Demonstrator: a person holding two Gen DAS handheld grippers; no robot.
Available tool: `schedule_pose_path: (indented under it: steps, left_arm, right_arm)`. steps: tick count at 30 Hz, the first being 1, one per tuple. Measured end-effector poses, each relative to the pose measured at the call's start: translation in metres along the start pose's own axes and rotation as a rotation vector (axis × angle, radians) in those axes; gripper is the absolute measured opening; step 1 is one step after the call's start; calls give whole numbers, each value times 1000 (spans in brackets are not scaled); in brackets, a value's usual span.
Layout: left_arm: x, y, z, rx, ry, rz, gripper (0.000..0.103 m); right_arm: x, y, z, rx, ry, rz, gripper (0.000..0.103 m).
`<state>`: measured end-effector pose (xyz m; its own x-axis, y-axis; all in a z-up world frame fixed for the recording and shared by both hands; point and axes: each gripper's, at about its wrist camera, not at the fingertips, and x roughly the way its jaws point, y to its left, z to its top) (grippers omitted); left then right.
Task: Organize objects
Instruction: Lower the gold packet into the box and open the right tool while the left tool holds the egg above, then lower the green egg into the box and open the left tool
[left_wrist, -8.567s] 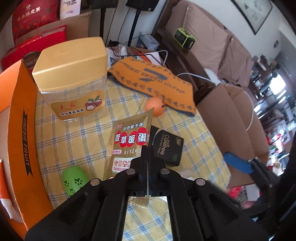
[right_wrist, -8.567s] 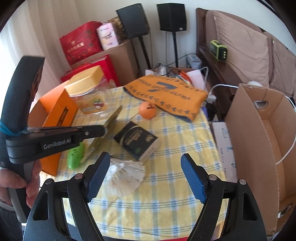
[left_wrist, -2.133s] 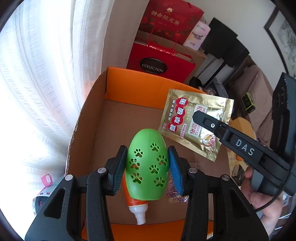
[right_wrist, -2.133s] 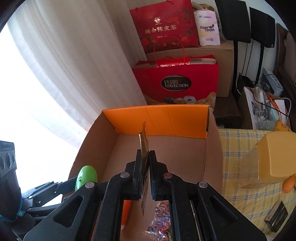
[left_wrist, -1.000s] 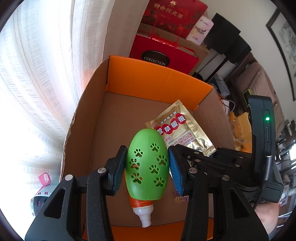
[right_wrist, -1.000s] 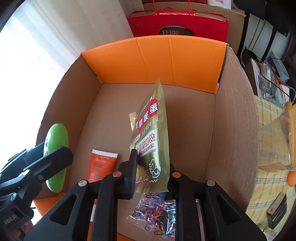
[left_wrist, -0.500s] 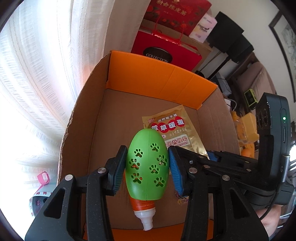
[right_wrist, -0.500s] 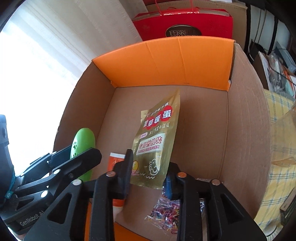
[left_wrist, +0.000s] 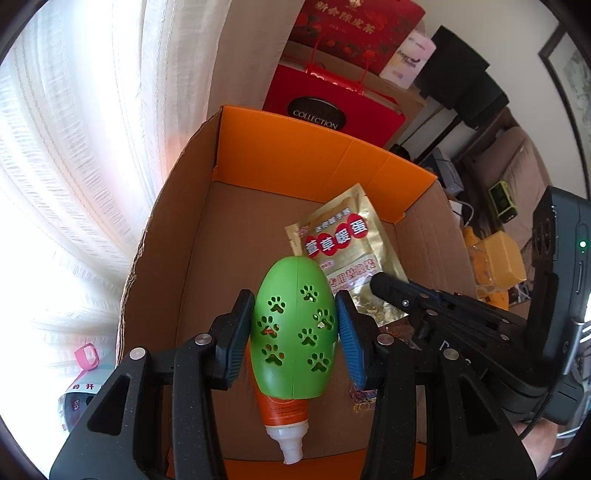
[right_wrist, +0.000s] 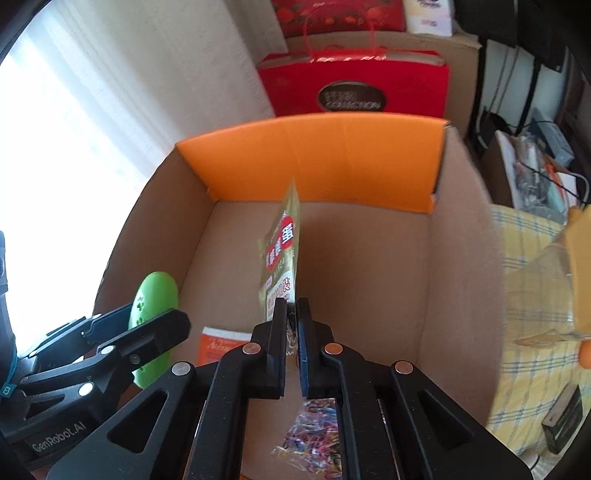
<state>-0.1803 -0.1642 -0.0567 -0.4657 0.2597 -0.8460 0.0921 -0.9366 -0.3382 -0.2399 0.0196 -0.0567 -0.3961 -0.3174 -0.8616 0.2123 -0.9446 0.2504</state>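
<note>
Gripping a green egg-shaped case (left_wrist: 293, 326) with paw cutouts, the left gripper (left_wrist: 293, 332) hangs over the open cardboard box (left_wrist: 177, 236), pads pressed on both its sides. Right gripper (right_wrist: 291, 343) has its jaws clamped on the bottom edge of a gold foil pouch (right_wrist: 282, 254), which stands edge-on ahead of its tips, inside the box. Under the left tool: orange tube (left_wrist: 284, 413). Below the right: coloured rubber bands (right_wrist: 314, 439).
</note>
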Motion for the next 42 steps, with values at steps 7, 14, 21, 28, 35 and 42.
schedule_pose_path:
  steps: [7, 14, 21, 28, 35, 42]
  left_arm:
    - [9, -14, 8, 10, 10, -5, 42]
    - [23, -28, 13, 24, 41, 5, 42]
    - [33, -27, 12, 17, 69, 10, 42]
    - [44, -37, 20, 54, 94, 33, 42]
    - [71, -59, 28, 102, 154, 32, 42]
    - [94, -72, 25, 104, 210, -2, 46]
  right_arm:
    - [-5, -16, 8, 91, -74, -74, 3]
    - [2, -17, 9, 37, -31, -166, 5]
    - [-27, -7, 4, -53, -126, -242, 32]
    - [-57, -8, -4, -79, -160, -190, 32]
    - [-83, -13, -18, -97, -191, -168, 32]
    - [-93, -23, -24, -94, -194, -156, 32]
